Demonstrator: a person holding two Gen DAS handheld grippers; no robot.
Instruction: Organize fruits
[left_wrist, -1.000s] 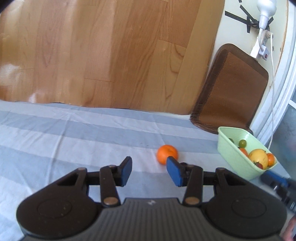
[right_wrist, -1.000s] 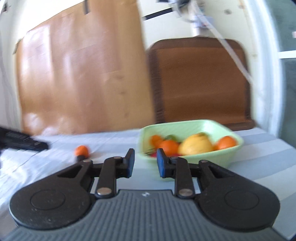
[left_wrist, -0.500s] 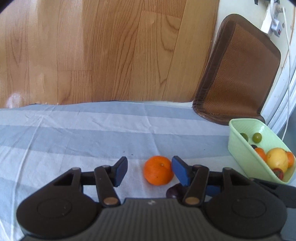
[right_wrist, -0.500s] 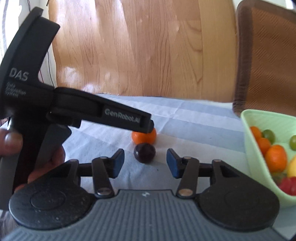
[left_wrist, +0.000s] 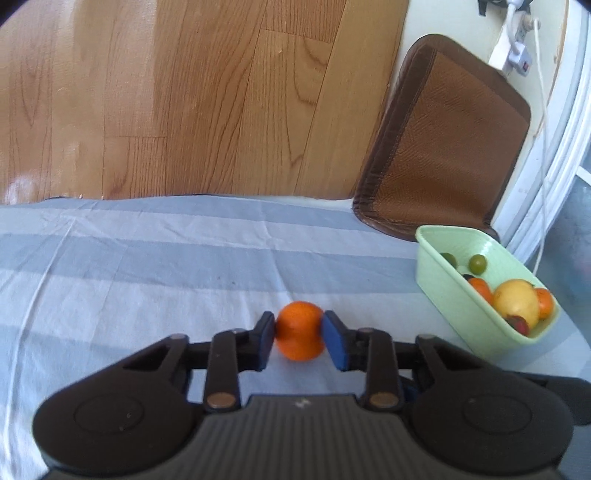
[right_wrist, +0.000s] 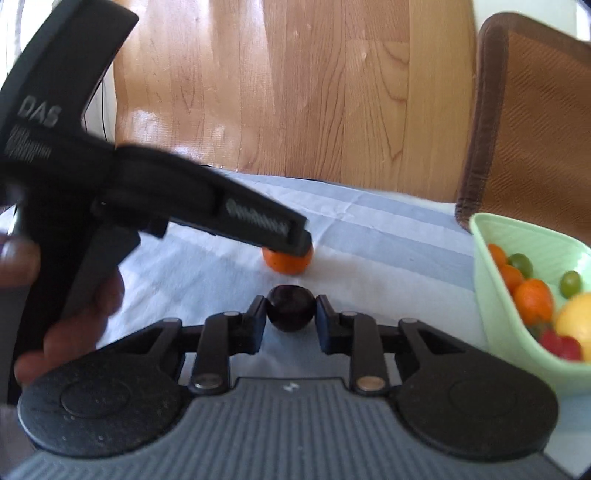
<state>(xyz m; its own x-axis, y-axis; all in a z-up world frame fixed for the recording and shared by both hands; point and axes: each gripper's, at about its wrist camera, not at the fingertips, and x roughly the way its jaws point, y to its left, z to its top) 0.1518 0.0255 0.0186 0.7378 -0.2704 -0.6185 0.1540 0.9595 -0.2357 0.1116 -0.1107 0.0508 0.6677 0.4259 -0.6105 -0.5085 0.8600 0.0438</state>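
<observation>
On the striped cloth of the counter (left_wrist: 147, 266), two loose fruits: one orange (left_wrist: 299, 335) and one dark plum (right_wrist: 291, 308), the plum just nearer than the orange in the right wrist view, close but apart. Left tongs (left_wrist: 298, 338) pinch the orange, blue pads pressed to both its sides. Right tongs (right_wrist: 290, 320) pinch the plum in the same way, pads against its flanks. Both fruits appear to sit on the cloth.

One pale green tub (left_wrist: 439, 273) stands to the right, well apart from the held fruits, near the counter's far right corner. Count inside, right wrist view: three small oranges (right_wrist: 533, 299), two green grapes (right_wrist: 570, 282), one yellow fruit (right_wrist: 576, 325), one red piece (right_wrist: 559, 345), partly hidden; a dark item under the grapes shows in the left wrist view, kind unclear.

A hand (right_wrist: 74, 314) on the left tongs' black handle fills the left of the right wrist view, and its long body crosses above the orange, covering that fruit's top.

Beyond the counter: one brown chair back (left_wrist: 443, 140), wood floor (left_wrist: 184, 92), a white plug and cable (left_wrist: 532, 59) on the wall at far right.
</observation>
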